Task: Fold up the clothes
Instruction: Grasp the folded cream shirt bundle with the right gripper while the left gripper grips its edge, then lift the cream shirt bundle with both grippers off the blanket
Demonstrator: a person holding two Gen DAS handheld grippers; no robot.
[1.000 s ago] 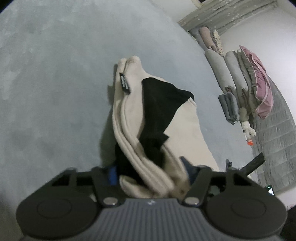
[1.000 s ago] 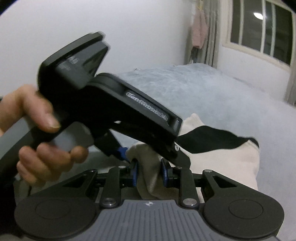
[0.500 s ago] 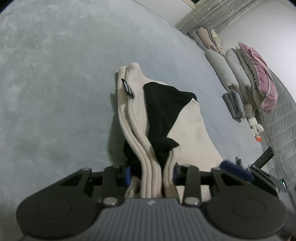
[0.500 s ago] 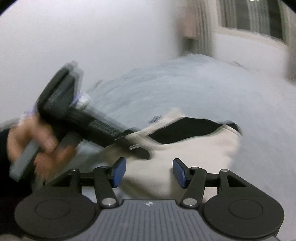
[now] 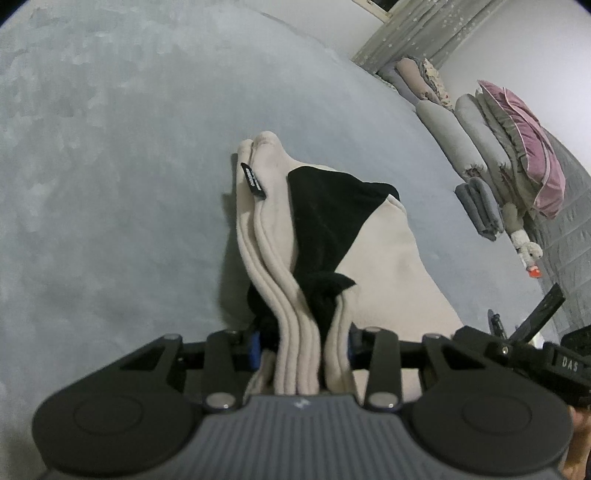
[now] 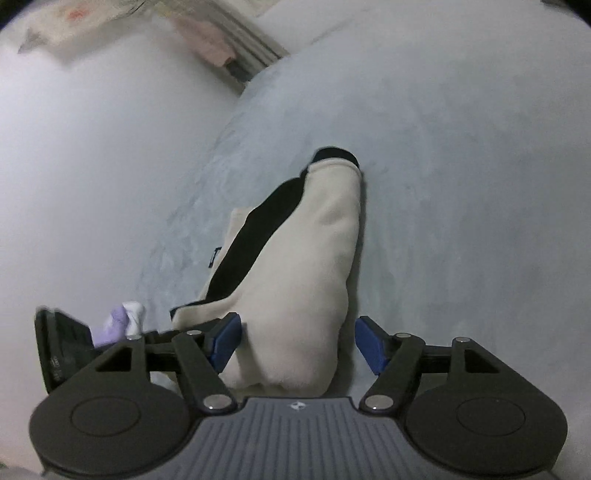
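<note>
A cream garment with a black panel [image 5: 373,258] lies folded on the grey-blue bed cover [image 5: 110,166]. My left gripper [image 5: 303,347] is shut on the garment's near edge, where several cream layers bunch between the blue pads [image 5: 254,349]. In the right wrist view the same cream garment [image 6: 306,266] stretches away from me. Its near end sits between the fingers of my right gripper [image 6: 297,345], whose jaws are opening and whose pads [image 6: 371,349] stand clear of the cloth. The left gripper's body [image 6: 62,343] shows at the left edge, by a purple and white sleeve [image 6: 122,321].
Grey pillows and a pink cushion [image 5: 532,147] are stacked at the far right, with folded grey cloths [image 5: 480,206] and a small stuffed toy [image 5: 528,251] below them. A grey quilt [image 5: 569,229] lies beyond. A curtain [image 5: 424,33] hangs at the back.
My right gripper let go of the garment's corner, rolled level and swung away from the left gripper to the garment's other end, jaws widening. My left gripper closed tighter on the layered edge.
</note>
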